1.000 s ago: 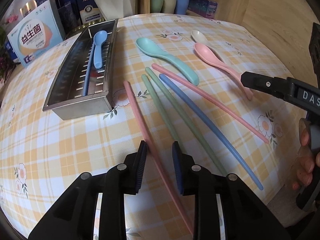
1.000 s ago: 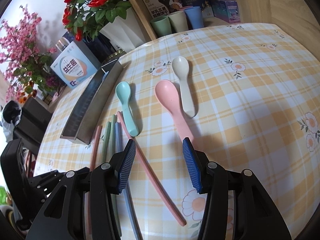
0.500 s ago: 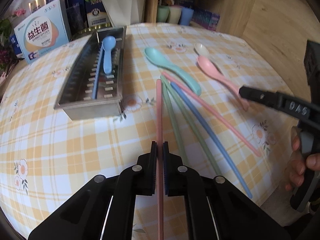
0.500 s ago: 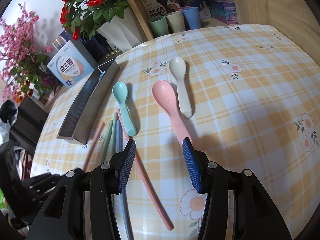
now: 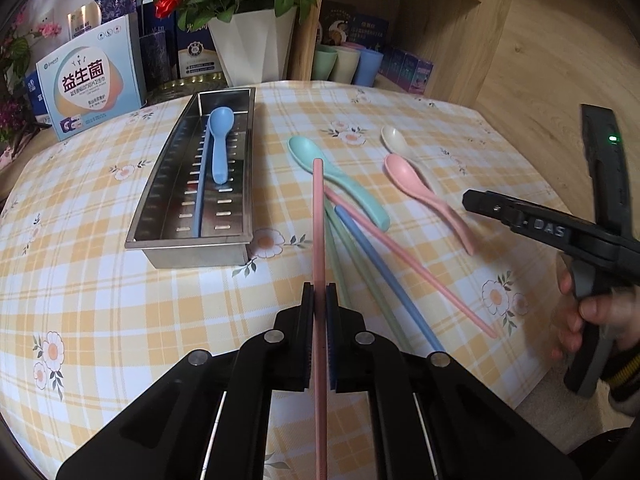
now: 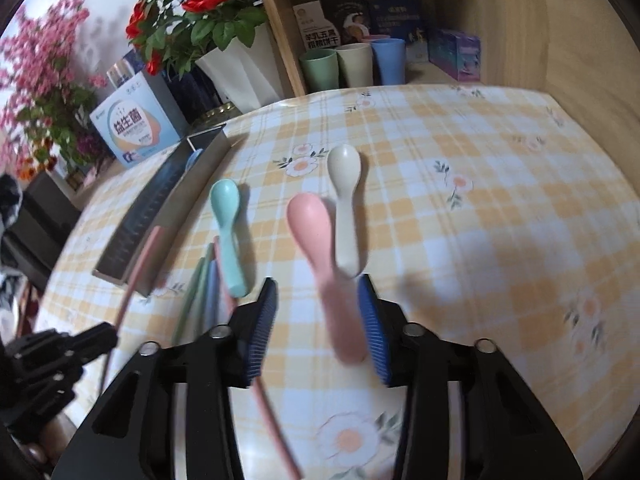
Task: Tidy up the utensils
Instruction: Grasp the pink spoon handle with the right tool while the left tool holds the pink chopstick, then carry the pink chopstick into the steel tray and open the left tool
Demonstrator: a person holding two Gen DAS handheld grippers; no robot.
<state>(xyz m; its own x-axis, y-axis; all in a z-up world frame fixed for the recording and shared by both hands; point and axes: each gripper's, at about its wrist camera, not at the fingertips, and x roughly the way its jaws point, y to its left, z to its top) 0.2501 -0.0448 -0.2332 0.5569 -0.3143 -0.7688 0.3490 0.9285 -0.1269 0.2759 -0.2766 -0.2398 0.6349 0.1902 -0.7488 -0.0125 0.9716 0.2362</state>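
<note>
While your left gripper (image 5: 319, 298) points down at the checked tablecloth (image 5: 100, 288), its jaws are clamped together on a pink chopstick (image 5: 318, 220). That stick runs straight out ahead from the pads, its far tip ending over the teal spoon (image 5: 340, 180). In the right wrist view the same stick (image 6: 138, 264) looks lifted, crossing in front of the steel tray's near corner, though blur makes that hard to call.

Your right gripper (image 6: 320, 328) is partly apart and its jaws are closing. The pink spoon (image 6: 320, 248) has its handle between the pads. It sits close against the right-hand pad, but that patch is blurred, so I can't tell if there's contact.

Where the rest sits:
- Steel tray (image 5: 160, 208) on the cloth, left of the loose pieces; blue spoon (image 5: 220, 144) and a blue chopstick (image 5: 202, 184) lie inside it.
- Two green chopsticks (image 5: 348, 248), another blue chopstick (image 5: 384, 264) and a second pink chopstick (image 5: 420, 272) lie fanned on the cloth, just right of the held one.
- Cream spoon (image 6: 346, 216) lies flat just beside the pink spoon, on its right in the right wrist view.
- Teal spoon lies flat, bowl away from you, between the tray and the pink spoon.

Your hand (image 5: 592, 320) on the right gripper's handle shows at the edge of the left wrist view.
</note>
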